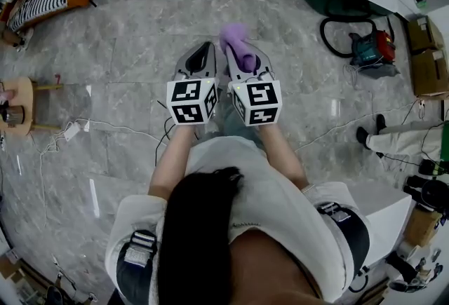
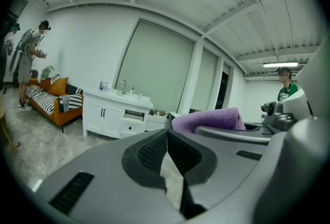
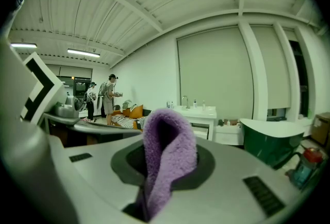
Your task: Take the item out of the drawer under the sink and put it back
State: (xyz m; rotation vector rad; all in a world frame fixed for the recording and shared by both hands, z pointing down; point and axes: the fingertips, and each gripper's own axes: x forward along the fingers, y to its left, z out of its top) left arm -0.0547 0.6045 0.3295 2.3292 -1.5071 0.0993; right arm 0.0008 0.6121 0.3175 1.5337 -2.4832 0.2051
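Above the grey tiled floor (image 1: 126,51), your right gripper (image 1: 240,57) is clamped on a purple towel (image 1: 233,35) (folded double); your left gripper (image 1: 205,51) is closed, holding nothing.

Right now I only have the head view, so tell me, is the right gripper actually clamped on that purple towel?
Observer: Yes. The right gripper view shows the right gripper shut on the purple towel, which stands up between the jaws as a folded loop.
Operator: And the left one?
Observer: The left gripper has its jaws together, with nothing between them.
Operator: Is anyone at the cabinet?
Observer: No. Two people stand by the orange sofa, off to the side of the white sink cabinet.
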